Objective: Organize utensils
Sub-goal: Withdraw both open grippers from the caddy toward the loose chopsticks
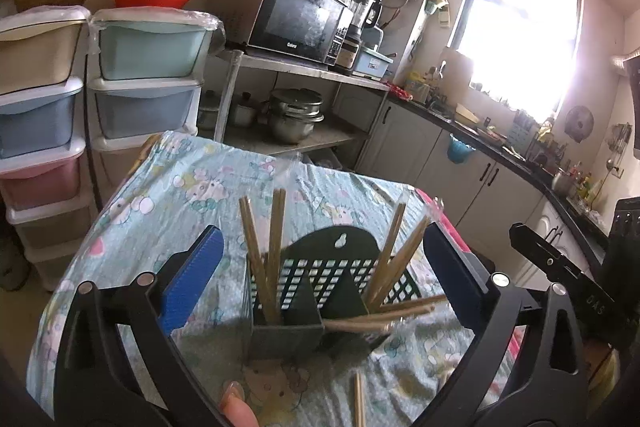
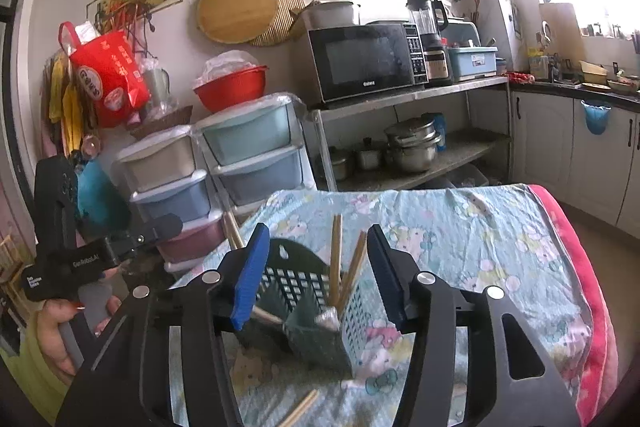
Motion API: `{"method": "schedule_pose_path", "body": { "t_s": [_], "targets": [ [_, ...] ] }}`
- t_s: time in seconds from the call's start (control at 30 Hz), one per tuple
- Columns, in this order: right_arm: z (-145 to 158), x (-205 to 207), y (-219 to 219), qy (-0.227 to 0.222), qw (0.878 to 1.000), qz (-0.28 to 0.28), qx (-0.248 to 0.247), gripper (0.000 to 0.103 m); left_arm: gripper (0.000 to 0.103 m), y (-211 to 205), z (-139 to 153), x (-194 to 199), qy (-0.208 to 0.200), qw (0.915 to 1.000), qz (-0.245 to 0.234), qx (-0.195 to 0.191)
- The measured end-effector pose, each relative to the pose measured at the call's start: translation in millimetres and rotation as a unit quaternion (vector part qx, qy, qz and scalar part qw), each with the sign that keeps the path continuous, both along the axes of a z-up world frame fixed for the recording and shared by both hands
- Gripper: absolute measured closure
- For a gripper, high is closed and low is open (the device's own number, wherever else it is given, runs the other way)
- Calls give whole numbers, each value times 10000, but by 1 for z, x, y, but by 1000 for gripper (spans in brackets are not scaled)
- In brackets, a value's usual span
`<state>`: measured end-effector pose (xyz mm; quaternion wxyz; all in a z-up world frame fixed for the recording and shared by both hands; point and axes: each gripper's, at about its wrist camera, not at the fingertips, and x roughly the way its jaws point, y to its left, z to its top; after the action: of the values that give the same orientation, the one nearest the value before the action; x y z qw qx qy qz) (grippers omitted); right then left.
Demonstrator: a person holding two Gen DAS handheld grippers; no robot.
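Left gripper (image 1: 320, 279): I see its blue fingers spread wide, grasping nothing, one on each side of the holder.
Right gripper (image 2: 316, 275): its fingers also stand apart and released, framing the same holder from my other side.
Holder (image 1: 316, 291): a dark green slotted utensil caddy, upright on the table, split into compartments.
Chopsticks (image 1: 268, 259): some stand tilted in the left compartment, another bunch (image 1: 394, 259) leans in the right one, and several (image 1: 384, 315) lie across its front edge, sticking out sideways.
Loose chopsticks (image 1: 360, 401): lying on the cloth just in front of the holder.
Table (image 1: 168, 195): covered by a light blue cartoon-print cloth.
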<state>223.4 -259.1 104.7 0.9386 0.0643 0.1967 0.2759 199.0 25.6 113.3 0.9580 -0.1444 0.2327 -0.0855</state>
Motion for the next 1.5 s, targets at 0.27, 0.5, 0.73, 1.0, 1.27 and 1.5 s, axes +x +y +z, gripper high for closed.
{"method": "schedule_pose_path", "body": {
  "t_s": [0.27, 0.5, 0.73, 1.0, 1.27, 1.5],
  "targets": [
    [-18, -15, -11, 252, 9996, -26, -147, 40, 11, -3, -16, -15, 186, 9998, -56, 54],
    [-37, -23, -19, 524, 9982, -78, -275, 39, 11, -6, -35, -23, 417, 9991, -97, 57],
    [-52, -29, -27, 734, 9968, -171, -277, 37, 11, -9, -48, -28, 574, 9982, -140, 93],
    [-62, -35, -26, 874, 9955, -105, -350, 36, 11, -11, -59, -33, 717, 9972, -166, 100],
    [-74, -40, -24, 1063, 9934, -37, -429, 36, 11, -18, -71, -37, 870, 9958, -260, 116],
    [-88, -43, -18, 1270, 9904, 47, -550, 36, 11, -27, -82, -37, 1008, 9941, -376, 131]
  ]
}}
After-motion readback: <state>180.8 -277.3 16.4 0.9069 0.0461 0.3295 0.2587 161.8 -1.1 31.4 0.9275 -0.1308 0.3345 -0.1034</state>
